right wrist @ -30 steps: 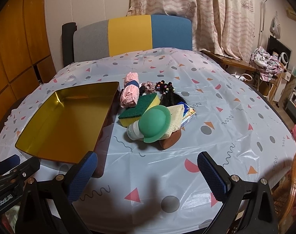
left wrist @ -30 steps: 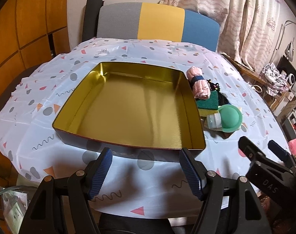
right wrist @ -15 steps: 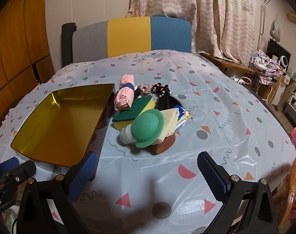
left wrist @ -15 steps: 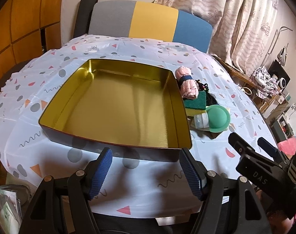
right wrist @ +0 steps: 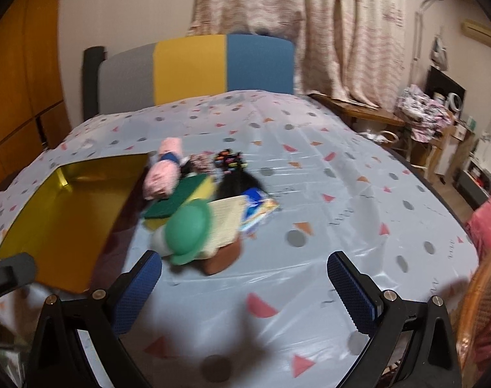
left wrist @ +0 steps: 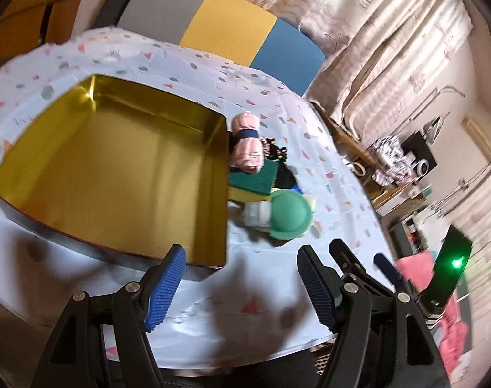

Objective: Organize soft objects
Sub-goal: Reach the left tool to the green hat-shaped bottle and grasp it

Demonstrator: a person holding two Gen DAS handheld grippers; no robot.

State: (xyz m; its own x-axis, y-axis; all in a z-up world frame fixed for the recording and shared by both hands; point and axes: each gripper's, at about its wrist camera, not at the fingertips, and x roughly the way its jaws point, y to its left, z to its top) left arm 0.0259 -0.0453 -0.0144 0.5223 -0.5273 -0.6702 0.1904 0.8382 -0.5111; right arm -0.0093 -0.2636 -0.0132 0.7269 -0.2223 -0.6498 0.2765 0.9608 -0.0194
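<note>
1. Left gripper [left wrist: 239, 286]: blue-padded fingers [left wrist: 163, 291] spread wide, holding nothing, poised above the near edge of the table [left wrist: 213, 329] and aimed between the tin's near right corner and the heap; probably lining up a first pick.
2. Right gripper [right wrist: 245, 291]: fingers [right wrist: 353, 294] likewise spread and empty, hovering low over the tablecloth just short of the heap, wide enough, by the look of it, to straddle a soft item.
3. Gold tin [left wrist: 109, 181]: lying open and empty on the table, hard beside the heap, presumably so each item travels only a short way.
4. Soft objects, bunched in one heap to the right of the tin: pink rolled cloth [right wrist: 164, 171] with a dark band, resting against the tin's wall; green-and-yellow sponge [right wrist: 177, 199] under it; green cap-shaped item [right wrist: 189, 231] nearest the grippers, on top of a pale thing and a brown one; dark hair ties [right wrist: 229, 160] at the back.
5. Nothing sorted yet; nearest green item the likeliest first grasp, though blur hides its exact edges.
</note>
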